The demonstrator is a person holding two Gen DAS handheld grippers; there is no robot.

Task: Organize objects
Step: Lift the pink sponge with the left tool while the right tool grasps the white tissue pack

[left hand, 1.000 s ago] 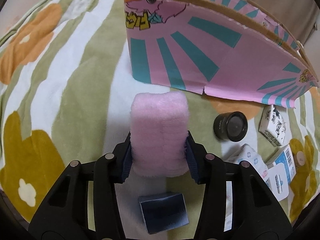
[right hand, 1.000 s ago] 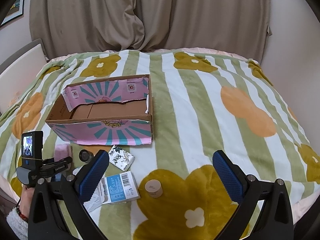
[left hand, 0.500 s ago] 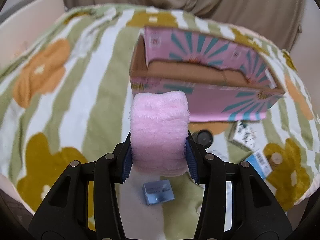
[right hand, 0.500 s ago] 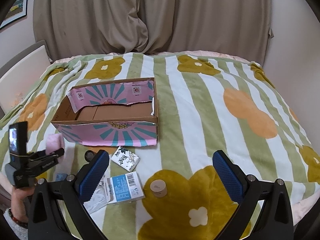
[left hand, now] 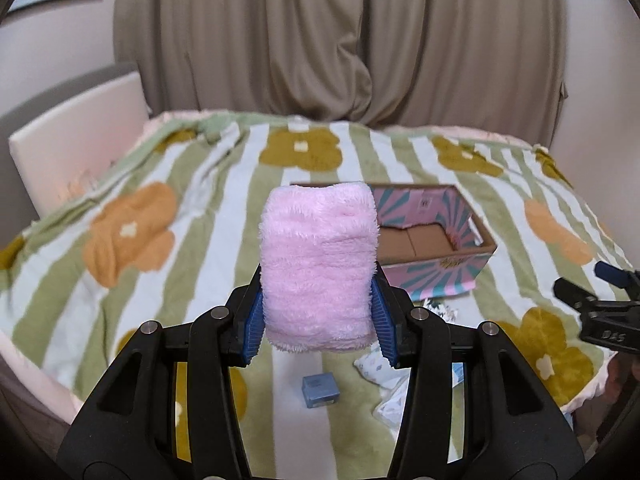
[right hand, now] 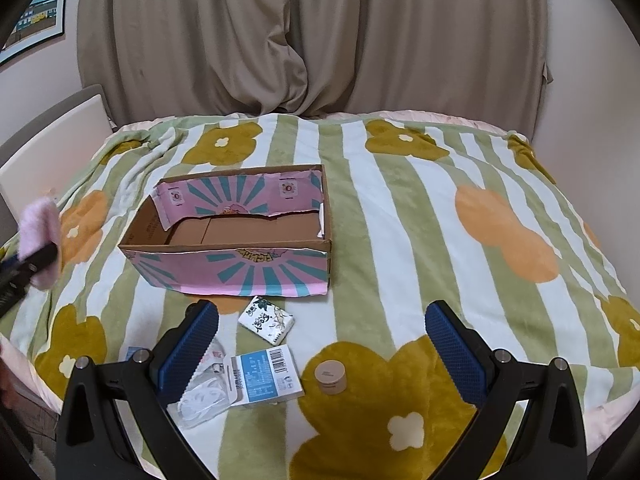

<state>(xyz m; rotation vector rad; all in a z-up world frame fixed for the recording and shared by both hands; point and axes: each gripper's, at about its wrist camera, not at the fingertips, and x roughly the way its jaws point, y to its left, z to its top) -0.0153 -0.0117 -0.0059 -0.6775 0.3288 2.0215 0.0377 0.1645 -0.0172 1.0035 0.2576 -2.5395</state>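
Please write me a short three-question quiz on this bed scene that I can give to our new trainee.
1. True or false: the left tongs are shut on the pink fluffy towel roll.
2. Multiple choice: the open cardboard box holds A) the towel roll, B) the small round wooden jar, C) nothing that can be seen.
3. Fill in: the right tongs are ____ and hold nothing.

Key:
1. True; the blue pads press the roll from both sides, raised above the flowered blanket.
2. C; the visible part of the box floor is bare, and the jar stands on the blanket in front of the box.
3. Open.
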